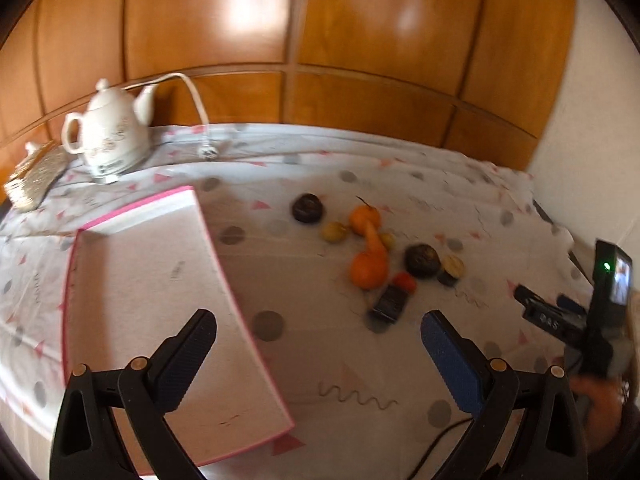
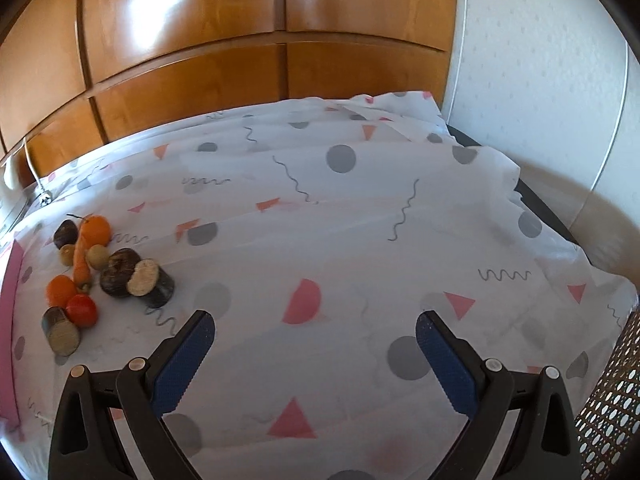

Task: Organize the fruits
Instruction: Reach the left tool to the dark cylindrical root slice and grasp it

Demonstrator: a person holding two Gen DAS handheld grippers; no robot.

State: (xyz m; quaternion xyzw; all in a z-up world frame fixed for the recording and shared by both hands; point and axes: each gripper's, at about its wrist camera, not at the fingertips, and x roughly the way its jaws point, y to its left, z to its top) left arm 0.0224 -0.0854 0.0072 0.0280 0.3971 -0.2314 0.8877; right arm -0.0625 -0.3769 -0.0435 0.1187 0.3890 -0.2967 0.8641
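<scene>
1. A patterned tablecloth is spread before wooden panels.
2. A pink-edged tray is laid at its left.
3. Both the left gripper and right gripper are held released, grasping nothing.
4. The fruits are clustered just right of the tray.

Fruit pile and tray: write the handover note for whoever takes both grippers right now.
Left gripper: open, empty, above the tablecloth by the tray's right edge.
Right gripper: open, empty, over bare tablecloth, right of the pile.
Fruit pile: oranges, a carrot, a red tomato, small yellowish fruits and dark cut pieces, clustered on the cloth.
Pink-rimmed tray: nothing in it, left of the pile.
Done: nothing placed.
Left: every piece, probably into the tray.
White teapot stands behind the tray.
</scene>
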